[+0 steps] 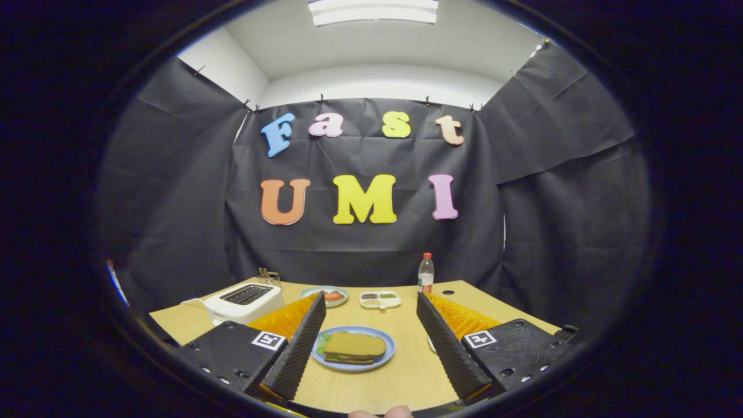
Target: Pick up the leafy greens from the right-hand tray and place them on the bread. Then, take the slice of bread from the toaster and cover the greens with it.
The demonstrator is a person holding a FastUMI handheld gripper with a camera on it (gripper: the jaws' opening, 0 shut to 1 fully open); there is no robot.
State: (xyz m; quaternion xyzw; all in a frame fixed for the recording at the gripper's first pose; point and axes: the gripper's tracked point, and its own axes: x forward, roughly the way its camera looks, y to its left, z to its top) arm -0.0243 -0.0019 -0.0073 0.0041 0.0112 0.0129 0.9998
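A blue plate (384, 355) lies on the wooden table between my two fingers. On it sits a sandwich: a brown bread slice (354, 346) on top, green leaves (323, 342) poking out at its left side. My gripper (370, 339) is open, its fingers spread wide on either side of the plate and holding nothing. The white toaster (244, 302) stands beyond the left finger, its slots dark. A tray partly hidden behind the right finger cannot be made out.
Beyond the plate stand a small plate with red slices (329, 295), a white divided dish of seeds (380, 299) and a clear bottle with a red cap (426, 273). A fingertip of a hand (380, 413) shows at the near edge. A cable hole (447, 292) is near the far right.
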